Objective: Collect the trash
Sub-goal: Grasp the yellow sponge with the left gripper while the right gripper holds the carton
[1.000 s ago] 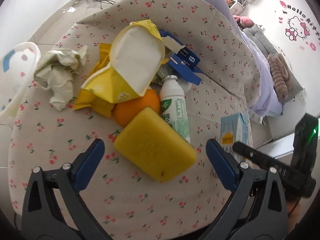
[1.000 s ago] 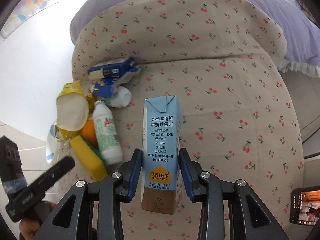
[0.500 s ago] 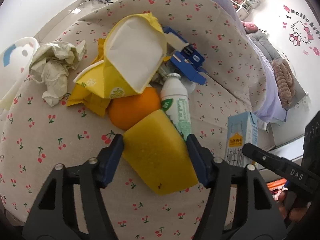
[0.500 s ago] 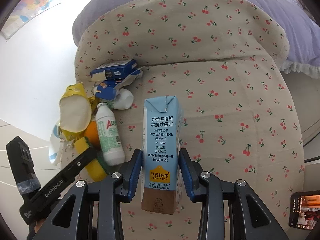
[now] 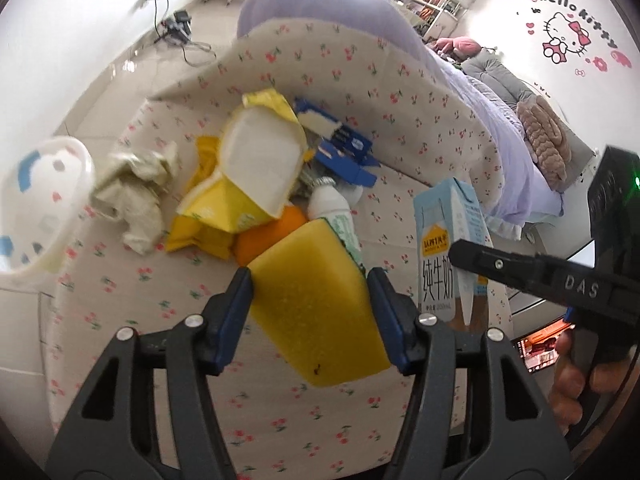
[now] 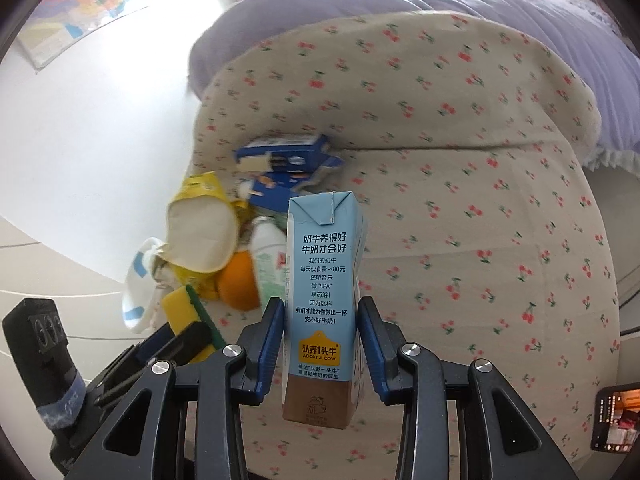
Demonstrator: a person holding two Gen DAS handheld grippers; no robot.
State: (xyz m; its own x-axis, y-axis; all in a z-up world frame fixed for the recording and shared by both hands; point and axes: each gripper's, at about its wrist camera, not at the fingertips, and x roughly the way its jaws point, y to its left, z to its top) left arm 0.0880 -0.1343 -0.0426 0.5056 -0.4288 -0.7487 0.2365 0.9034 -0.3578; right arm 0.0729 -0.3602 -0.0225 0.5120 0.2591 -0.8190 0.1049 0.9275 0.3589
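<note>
My left gripper [image 5: 312, 312] is shut on a yellow sponge [image 5: 316, 304] and holds it above the cherry-print cushion [image 5: 280, 420]. My right gripper [image 6: 322, 344] is shut on an upright light-blue milk carton [image 6: 322, 304], also lifted; the carton shows in the left wrist view [image 5: 446, 248] too. Behind the sponge lie an orange [image 5: 260, 236], a white drink bottle [image 5: 332, 208], a yellow open package [image 5: 248, 176], blue torn boxes [image 5: 340, 148] and a crumpled paper wad [image 5: 136, 196]. The sponge also shows in the right wrist view [image 6: 180, 308].
A white bin with blue marks [image 5: 36, 204] stands on the floor left of the cushion. A purple bed cover [image 6: 440, 0] lies beyond the cushion. A phone [image 6: 616, 416] lies at the lower right. Cables [image 5: 176, 28] lie on the floor far back.
My left gripper closed on the yellow sponge and lifted it off the cushion. My right gripper rose and moved toward the pile, still holding the carton.
</note>
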